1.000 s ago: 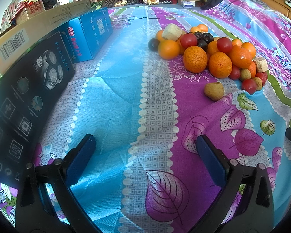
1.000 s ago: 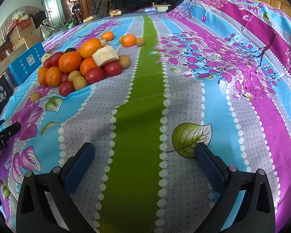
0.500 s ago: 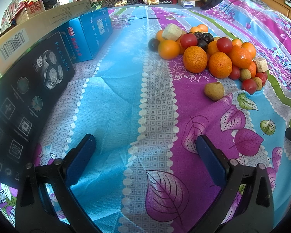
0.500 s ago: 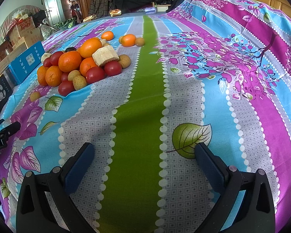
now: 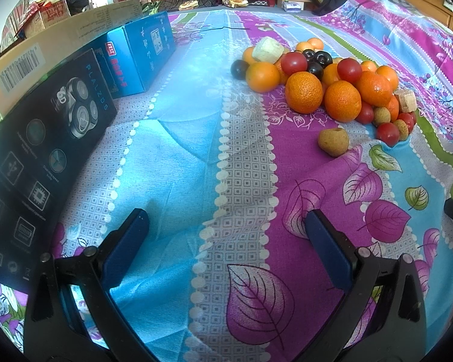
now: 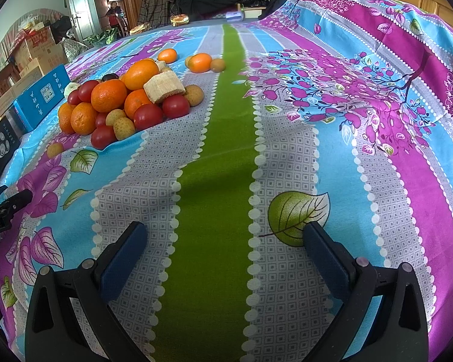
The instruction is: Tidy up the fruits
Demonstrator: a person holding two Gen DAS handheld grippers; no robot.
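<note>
Left gripper: fingers wide apart, nothing between them, low over the blue and grey stripes of the floral bedspread. Right gripper: fingers likewise wide apart and empty, straddling the green stripe.

Fruit pile sits on the bed, ahead and to the right of the left gripper, well apart from both. It contains oranges, red tomatoes, dark plums, small tan-skinned fruits and two pale cut chunks, one on top at the far side, one at the right end.

One tan fruit lies alone just in front of the pile, not touching it. In the right wrist view, two oranges and a small brown fruit lie apart beyond the pile, near the green stripe.

Along the left edge of the bed: black shaver box, blue box, cardboard carton behind them.
</note>
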